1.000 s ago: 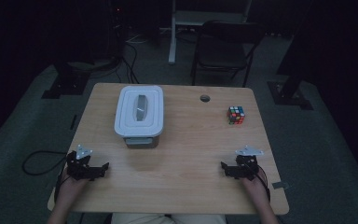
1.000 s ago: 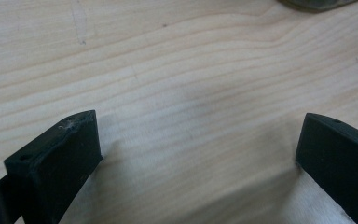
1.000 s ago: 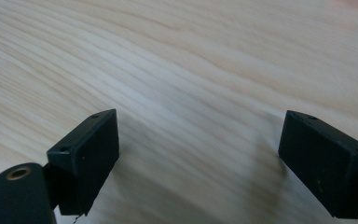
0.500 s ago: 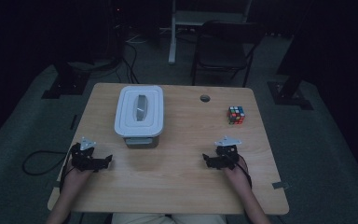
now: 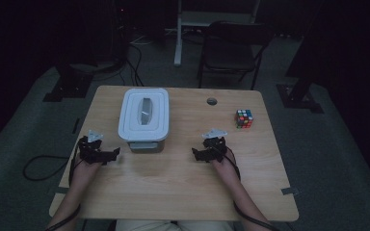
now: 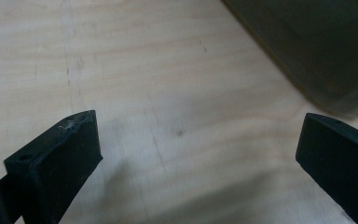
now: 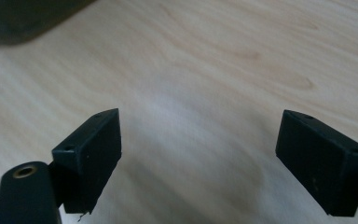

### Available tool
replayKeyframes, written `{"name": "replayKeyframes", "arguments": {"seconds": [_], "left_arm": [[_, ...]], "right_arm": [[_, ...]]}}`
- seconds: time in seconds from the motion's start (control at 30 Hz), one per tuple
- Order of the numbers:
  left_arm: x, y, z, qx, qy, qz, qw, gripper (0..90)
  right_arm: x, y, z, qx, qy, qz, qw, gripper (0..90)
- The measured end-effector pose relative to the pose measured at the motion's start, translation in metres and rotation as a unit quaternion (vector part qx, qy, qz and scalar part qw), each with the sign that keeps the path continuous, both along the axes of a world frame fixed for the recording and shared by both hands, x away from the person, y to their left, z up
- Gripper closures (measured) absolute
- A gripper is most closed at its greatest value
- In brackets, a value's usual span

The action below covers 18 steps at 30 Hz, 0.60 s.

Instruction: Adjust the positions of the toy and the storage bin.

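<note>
— Dim surroundings are seen around a pale wooden table [image 5: 173, 187]; what is found at its middle?

— A white lidded container [image 5: 144, 119] is set flat on the far left half of the tabletop, its lid seated on it; a dark corner of it is caught at the upper right of the left gripper view [image 6: 317, 46] and at the upper left of the right gripper view [image 7: 23, 18].

— How are the tongs placed about it?

— The left gripper [image 5: 110, 155] is held just beside the container's near left corner, apart from it; its jaws are seen spread wide in its own view, with bare wood between them; nothing is clamped. The right gripper [image 5: 198, 155] is held to the right of the container's near end, near it but not touching; its jaws are likewise parted over bare wood, though they have just been closing a little; nothing is gripped between them.

— And farther out?

— A coloured puzzle cube [image 5: 244, 118] is stood near the right edge, well apart from both grippers; a round hole [image 5: 212, 101] is seen in the tabletop by the far edge; a dark chair [image 5: 233, 48] is placed behind the table, and a cable [image 5: 41, 166] is looped on the grey floor at the left.
</note>
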<state>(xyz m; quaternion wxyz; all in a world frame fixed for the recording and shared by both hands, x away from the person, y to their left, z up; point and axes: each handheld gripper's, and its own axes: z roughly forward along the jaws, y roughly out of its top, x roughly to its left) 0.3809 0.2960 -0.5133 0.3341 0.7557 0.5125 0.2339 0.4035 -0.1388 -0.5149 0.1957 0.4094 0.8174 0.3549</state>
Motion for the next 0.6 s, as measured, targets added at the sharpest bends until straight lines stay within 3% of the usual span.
{"name": "replayKeyframes", "arguments": {"seconds": [0.03, 0.13, 0.3, 0.47, 0.6], "left_arm": [[0.003, 0.000, 0.001, 0.003, -0.004, -0.001, 1.0000, 0.7], [0.012, 0.001, 0.002, -0.016, -0.005, 0.001, 0.9999, 0.7], [0.028, 0.000, 0.002, 0.008, -0.012, 0.005, 0.9999, 0.7], [0.045, -0.008, 0.006, 0.032, -0.002, 0.000, 0.9995, 0.7], [0.058, -0.009, 0.010, 0.031, -0.007, -0.001, 0.9995, 0.7]], "right_arm": [[0.003, 0.003, 0.000, 0.002, 0.000, -0.003, 1.0000, 14.3], [0.010, 0.012, 0.000, 0.007, -0.001, -0.010, 0.9999, 14.6], [0.022, 0.025, 0.001, 0.021, -0.006, -0.018, 0.9996, 14.6], [0.039, 0.041, 0.003, 0.026, -0.013, -0.017, 0.9994, 14.5], [0.053, 0.049, 0.007, 0.027, -0.018, -0.020, 0.9993, 14.5]]}}
